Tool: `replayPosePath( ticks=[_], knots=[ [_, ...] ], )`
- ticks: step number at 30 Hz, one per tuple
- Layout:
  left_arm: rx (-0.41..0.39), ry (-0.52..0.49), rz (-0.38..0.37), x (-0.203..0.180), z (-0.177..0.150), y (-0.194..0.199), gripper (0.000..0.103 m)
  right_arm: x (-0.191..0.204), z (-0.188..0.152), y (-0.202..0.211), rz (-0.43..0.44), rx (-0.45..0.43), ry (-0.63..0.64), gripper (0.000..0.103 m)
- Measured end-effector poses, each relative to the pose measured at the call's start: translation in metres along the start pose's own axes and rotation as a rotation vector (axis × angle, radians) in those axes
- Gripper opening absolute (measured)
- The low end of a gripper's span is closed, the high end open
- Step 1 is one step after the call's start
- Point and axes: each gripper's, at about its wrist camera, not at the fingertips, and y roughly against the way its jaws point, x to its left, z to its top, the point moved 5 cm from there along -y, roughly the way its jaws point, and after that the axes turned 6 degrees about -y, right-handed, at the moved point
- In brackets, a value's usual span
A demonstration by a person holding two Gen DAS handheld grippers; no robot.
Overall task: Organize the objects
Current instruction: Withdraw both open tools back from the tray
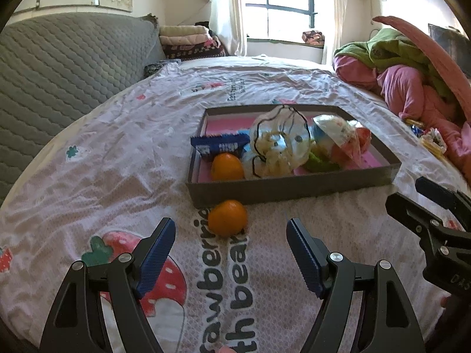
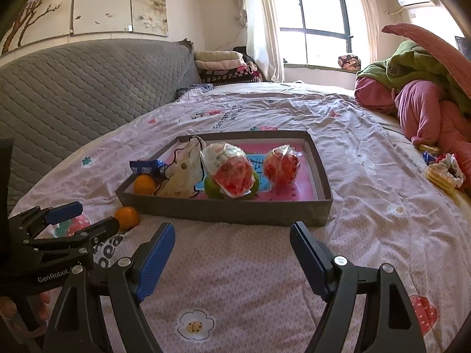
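A grey shallow box (image 1: 294, 189) (image 2: 223, 210) with a pink floor lies on the bed. Inside are an orange (image 1: 226, 167) (image 2: 144, 184), a blue snack packet (image 1: 219, 144), a clear drawstring bag (image 1: 279, 144) (image 2: 182, 172) and wrapped red items (image 2: 281, 164). A second orange (image 1: 227, 218) (image 2: 127, 217) lies on the sheet just outside the box's near wall. My left gripper (image 1: 231, 253) is open, the loose orange just ahead between its fingers. My right gripper (image 2: 232, 251) is open and empty, in front of the box.
A grey quilted headboard (image 1: 64, 58) runs along the left. Pink and green bedding (image 1: 412, 70) is piled at the right, with snack packets (image 2: 441, 170) beside it. Folded blankets (image 1: 188, 41) sit at the far end by the window.
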Motion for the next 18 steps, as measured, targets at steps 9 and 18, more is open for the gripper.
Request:
replayPosePath(
  ticks=[9, 18],
  knots=[
    [0.037, -0.010, -0.013, -0.007, -0.016, -0.008, 0.079, -0.005, -0.010, -0.003, -0.027, 0.016, 0.010, 0.080],
    [0.037, 0.013, -0.024, -0.006, -0.016, -0.012, 0.079, -0.007, -0.013, -0.007, -0.027, 0.032, 0.010, 0.080]
  ],
)
